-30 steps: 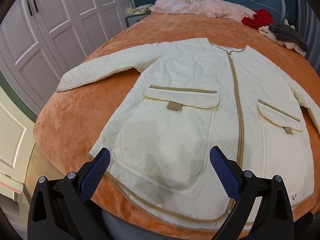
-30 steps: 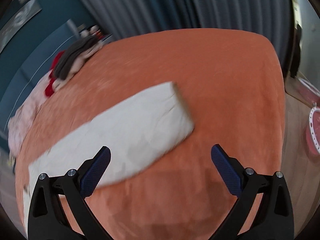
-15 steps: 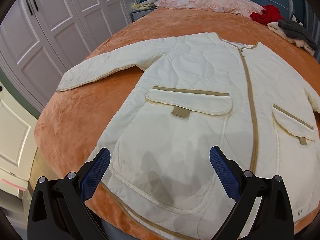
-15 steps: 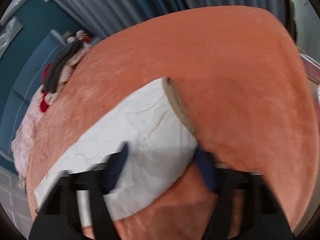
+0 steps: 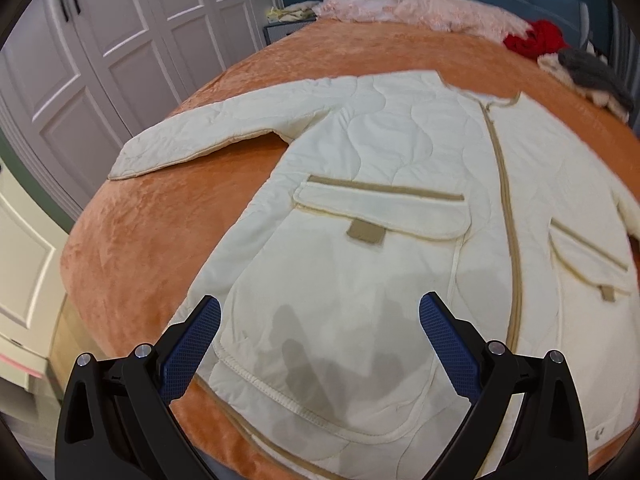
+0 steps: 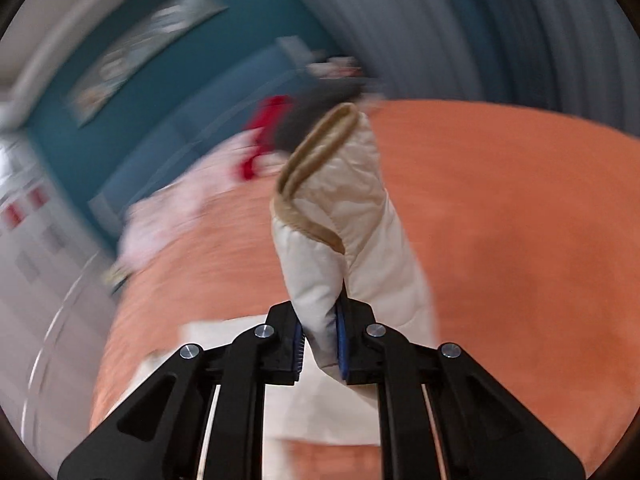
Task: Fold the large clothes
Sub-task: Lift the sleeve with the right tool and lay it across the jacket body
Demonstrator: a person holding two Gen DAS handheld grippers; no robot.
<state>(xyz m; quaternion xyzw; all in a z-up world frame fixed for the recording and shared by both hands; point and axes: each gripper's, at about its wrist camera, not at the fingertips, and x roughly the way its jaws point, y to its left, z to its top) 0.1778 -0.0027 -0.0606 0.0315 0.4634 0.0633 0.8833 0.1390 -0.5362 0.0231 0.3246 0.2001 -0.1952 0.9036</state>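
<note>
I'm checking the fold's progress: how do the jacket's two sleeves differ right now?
The left-hand sleeve lies flat and stretched out on the orange bedspread, untouched; the right-hand sleeve is lifted off the bed, its cuff standing up. The right tool is shut on that sleeve, while the left tool hangs open, holding nothing. Both sleeves are cream quilted fabric with tan-trimmed cuffs.

Left wrist view: even, soft indoor light, sharp; faint shadows lower centre. Right wrist view: heavy motion blur, fisheye bending at edges.
</note>
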